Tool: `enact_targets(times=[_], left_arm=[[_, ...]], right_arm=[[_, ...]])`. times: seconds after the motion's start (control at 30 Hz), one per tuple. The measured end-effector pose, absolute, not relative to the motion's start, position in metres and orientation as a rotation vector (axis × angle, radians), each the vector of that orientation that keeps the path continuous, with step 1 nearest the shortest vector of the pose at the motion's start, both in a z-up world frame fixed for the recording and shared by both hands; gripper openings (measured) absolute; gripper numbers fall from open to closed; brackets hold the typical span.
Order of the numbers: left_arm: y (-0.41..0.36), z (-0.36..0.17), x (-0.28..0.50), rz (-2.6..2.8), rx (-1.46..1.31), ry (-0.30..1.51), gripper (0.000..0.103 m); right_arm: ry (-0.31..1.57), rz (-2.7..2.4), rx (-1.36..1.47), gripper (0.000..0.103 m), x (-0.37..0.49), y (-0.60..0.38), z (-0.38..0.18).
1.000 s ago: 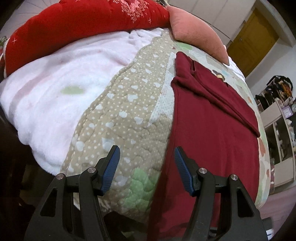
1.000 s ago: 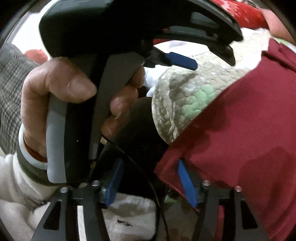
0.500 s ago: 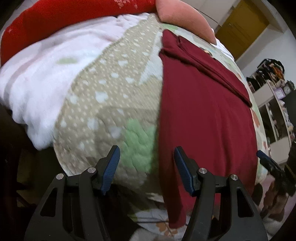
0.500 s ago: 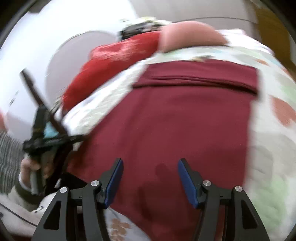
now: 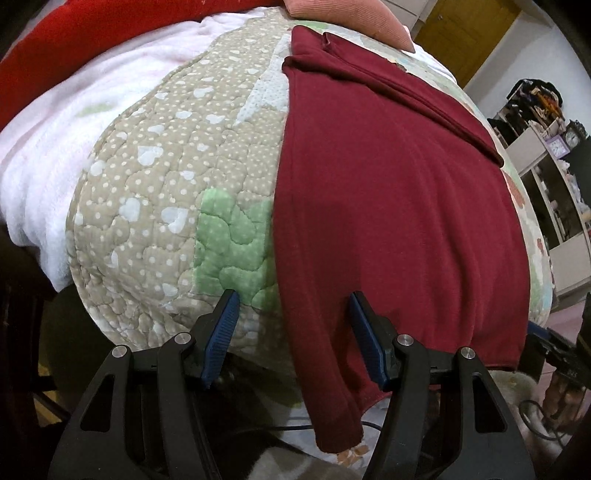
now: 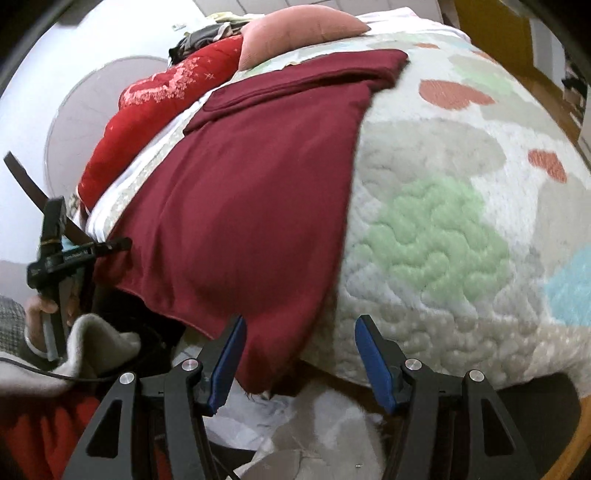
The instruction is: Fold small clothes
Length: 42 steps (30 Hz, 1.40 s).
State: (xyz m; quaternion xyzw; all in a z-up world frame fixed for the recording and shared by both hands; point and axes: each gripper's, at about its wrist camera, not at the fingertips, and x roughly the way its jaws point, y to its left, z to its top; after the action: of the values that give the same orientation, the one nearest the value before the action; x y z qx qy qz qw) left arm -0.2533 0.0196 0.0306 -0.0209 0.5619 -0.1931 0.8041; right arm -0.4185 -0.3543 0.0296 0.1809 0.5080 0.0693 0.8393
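A dark red garment [image 5: 399, 206] lies spread flat on a quilted bedspread [image 5: 155, 192], its far end folded over and its near end hanging over the bed's edge. It also shows in the right wrist view [image 6: 236, 199]. My left gripper [image 5: 291, 332] is open and empty, its jaws astride the garment's left near edge, just above the hanging corner. My right gripper [image 6: 299, 354] is open and empty, astride the garment's right near corner. The left gripper [image 6: 55, 254] appears at the left of the right wrist view, held in a hand.
A white fleece blanket [image 5: 74, 122] and a red cushion [image 5: 92, 33] lie left of the garment. A pink pillow [image 6: 295, 29] sits at the bed's head. Shelves [image 5: 554, 184] and a yellow door [image 5: 465, 33] stand at the right. Cloth [image 6: 295, 424] lies on the floor below.
Both grippers have drawn back and risen from the bed's edge. The right view swung from the left hand to the whole garment. Both stay open.
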Motion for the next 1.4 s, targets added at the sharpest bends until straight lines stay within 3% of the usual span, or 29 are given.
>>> enact_targets(times=[0.67,1.03,1.2,1.27,1.37,1.4], left_arm=[[0.019,0.02,-0.254,-0.361,-0.08,1.257,0.067],[0.012,0.018,-0.25,-0.35,-0.088,1.262,0.071],[0.012,0.015,-0.251,-0.348,-0.091,1.271,0.078],[0.012,0.015,-0.252,-0.349,-0.091,1.268,0.078],[0.012,0.016,-0.255,-0.361,-0.085,1.257,0.075],[0.012,0.016,-0.256,-0.373,-0.088,1.256,0.068]], right_arm=[[1.086,0.317,0.535,0.058,-0.394,-0.347,0.006],[1.093,0.326,0.471,0.043,-0.395,-0.343,0.011],[1.102,0.336,0.435,0.042,-0.392,-0.338,0.009],[1.109,0.339,0.395,0.038,-0.39,-0.334,0.011],[1.1,0.348,0.36,0.02,-0.39,-0.331,0.014],[1.091,0.35,0.353,0.015,-0.39,-0.331,0.016]])
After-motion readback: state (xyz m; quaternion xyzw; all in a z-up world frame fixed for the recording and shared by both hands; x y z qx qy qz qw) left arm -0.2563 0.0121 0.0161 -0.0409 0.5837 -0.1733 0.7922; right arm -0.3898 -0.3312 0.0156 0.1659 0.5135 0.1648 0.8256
